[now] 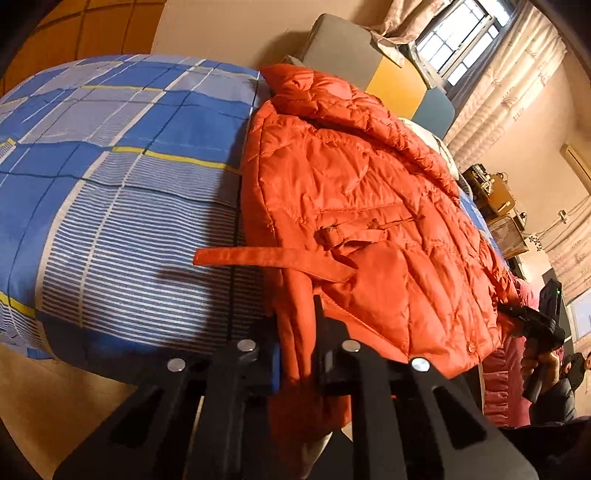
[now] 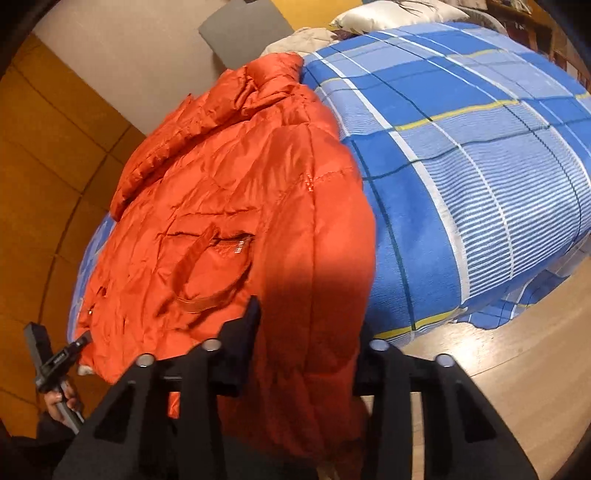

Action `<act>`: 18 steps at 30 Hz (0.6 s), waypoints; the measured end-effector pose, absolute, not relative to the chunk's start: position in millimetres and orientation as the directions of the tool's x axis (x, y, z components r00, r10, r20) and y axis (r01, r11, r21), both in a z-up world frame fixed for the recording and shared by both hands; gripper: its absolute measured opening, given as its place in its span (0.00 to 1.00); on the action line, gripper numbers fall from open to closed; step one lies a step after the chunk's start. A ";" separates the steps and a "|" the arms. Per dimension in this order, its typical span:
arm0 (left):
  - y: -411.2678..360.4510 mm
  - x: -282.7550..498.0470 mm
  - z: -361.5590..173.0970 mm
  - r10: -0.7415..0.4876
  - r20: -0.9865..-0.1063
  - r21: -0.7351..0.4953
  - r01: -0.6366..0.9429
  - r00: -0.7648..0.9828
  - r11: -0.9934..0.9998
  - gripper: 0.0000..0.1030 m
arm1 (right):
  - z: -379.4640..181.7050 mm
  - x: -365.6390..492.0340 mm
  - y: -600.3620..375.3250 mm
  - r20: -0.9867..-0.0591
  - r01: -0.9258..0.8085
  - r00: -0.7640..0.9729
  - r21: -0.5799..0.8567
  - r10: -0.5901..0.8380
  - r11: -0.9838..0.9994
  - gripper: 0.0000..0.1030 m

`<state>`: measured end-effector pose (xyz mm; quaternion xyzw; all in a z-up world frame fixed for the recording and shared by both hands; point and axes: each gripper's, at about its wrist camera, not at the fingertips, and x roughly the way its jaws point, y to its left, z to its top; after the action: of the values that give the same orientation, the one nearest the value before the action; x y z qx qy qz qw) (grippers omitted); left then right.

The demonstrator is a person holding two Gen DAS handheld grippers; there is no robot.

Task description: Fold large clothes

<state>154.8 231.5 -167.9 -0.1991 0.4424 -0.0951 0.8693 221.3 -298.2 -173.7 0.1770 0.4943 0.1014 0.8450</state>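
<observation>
Both grippers clench the orange jacket (image 1: 362,206) at the bed's (image 1: 110,177) foot edge. Left gripper (image 1: 297,354) pinches a hanging fold; right gripper (image 2: 306,350) grasps a sleeve.

no text, label or number can be read anywhere in either view.

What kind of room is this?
Most likely a bedroom in a home: a bed under a blue checked cover, a pillow at its head, and a curtained window. An orange jacket lies on the bed.
</observation>
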 end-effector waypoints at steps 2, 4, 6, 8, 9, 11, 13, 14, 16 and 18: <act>231.2 150.2 -161.8 -0.348 -0.724 -0.429 0.006 0.596 0.903 0.08 | -165.4 218.7 -291.9 -0.810 -0.019 0.488 0.363 0.326 0.931 0.22; 229.1 144.5 -154.5 -0.356 -0.716 -0.423 0.033 0.600 0.906 0.06 | -158.3 216.0 -287.8 -0.817 -0.040 0.486 0.334 0.311 0.942 0.18; 229.7 140.4 -148.9 -0.357 -0.713 -0.416 0.046 0.603 0.908 0.06 | -151.1 211.9 -285.4 -0.821 -0.059 0.483 0.318 0.306 0.946 0.17; 232.7 133.2 -143.7 -0.372 -0.705 -0.427 0.058 0.604 0.902 0.06 | -144.3 205.3 -286.2 -0.820 -0.068 0.482 0.316 0.309 0.946 0.16; 234.5 130.9 -141.0 -0.377 -0.703 -0.430 0.062 0.603 0.901 0.06 | -142.5 203.8 -287.0 -0.820 -0.070 0.482 0.315 0.309 0.946 0.16; 235.8 124.3 -136.1 -0.387 -0.697 -0.435 0.074 0.604 0.897 0.06 | -137.0 196.1 -287.6 -0.821 -0.074 0.480 0.313 0.309 0.947 0.16; 237.4 118.1 -131.5 -0.394 -0.692 -0.438 0.082 0.605 0.895 0.06 | -131.8 191.8 -286.7 -0.820 -0.085 0.480 0.310 0.311 0.947 0.16; 239.4 117.1 -130.4 -0.398 -0.690 -0.441 0.086 0.605 0.893 0.06 | -127.9 188.0 -286.5 -0.819 -0.090 0.481 0.308 0.312 0.947 0.16; 243.7 114.3 -125.6 -0.404 -0.684 -0.449 0.087 0.608 0.889 0.06 | -122.7 184.4 -286.7 -0.814 -0.094 0.486 0.314 0.319 0.945 0.15; 248.3 113.3 -119.6 -0.421 -0.664 -0.467 0.097 0.618 0.879 0.06 | -113.7 181.9 -285.8 -0.799 -0.105 0.500 0.327 0.334 0.939 0.15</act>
<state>113.3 248.3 -119.6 -0.1970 0.4112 -0.1473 0.8777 181.9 -285.8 -113.7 0.1187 0.4834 0.1280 0.8578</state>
